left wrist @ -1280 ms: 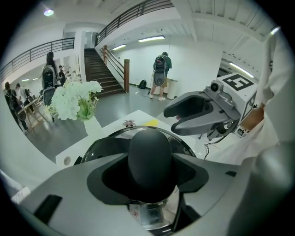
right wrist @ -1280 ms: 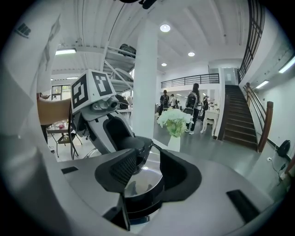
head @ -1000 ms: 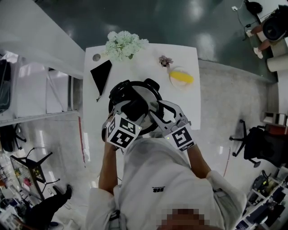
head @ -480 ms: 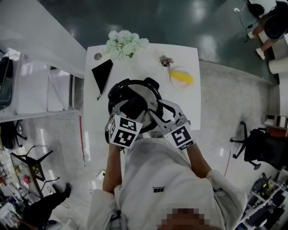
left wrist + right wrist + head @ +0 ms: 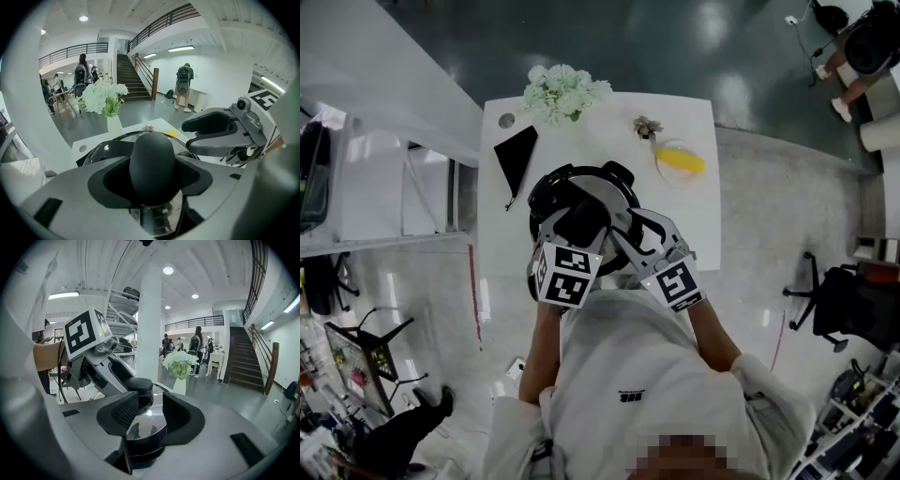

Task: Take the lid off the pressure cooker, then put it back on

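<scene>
Left gripper [image 5: 153, 180] clasping lid knob [image 5: 152, 154], jaws just easing wider, right gripper [image 5: 149, 411] part-open, clamping black side handle [image 5: 143, 439], black cloth [image 5: 516, 155] beyond left gripper in head view only.

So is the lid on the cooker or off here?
On: in the head view the lid sits squarely over the pressure cooker, with no opening showing. Whether it is locked, I cannot tell.

Shirt [image 5: 628, 375]: white, short sleeves, small dark print on the chest.
Left gripper [image 5: 153, 165]: pale grey shell, dark pads [image 5: 112, 183] lining the fingers. Its jaws have just been opening, with a black knob [image 5: 152, 147] between them.
Right gripper [image 5: 146, 411]: same grey shell, with a ribbed dark pad on one finger.
Marker cubes [image 5: 571, 275]: white with black squares, behind the fingers.
</scene>
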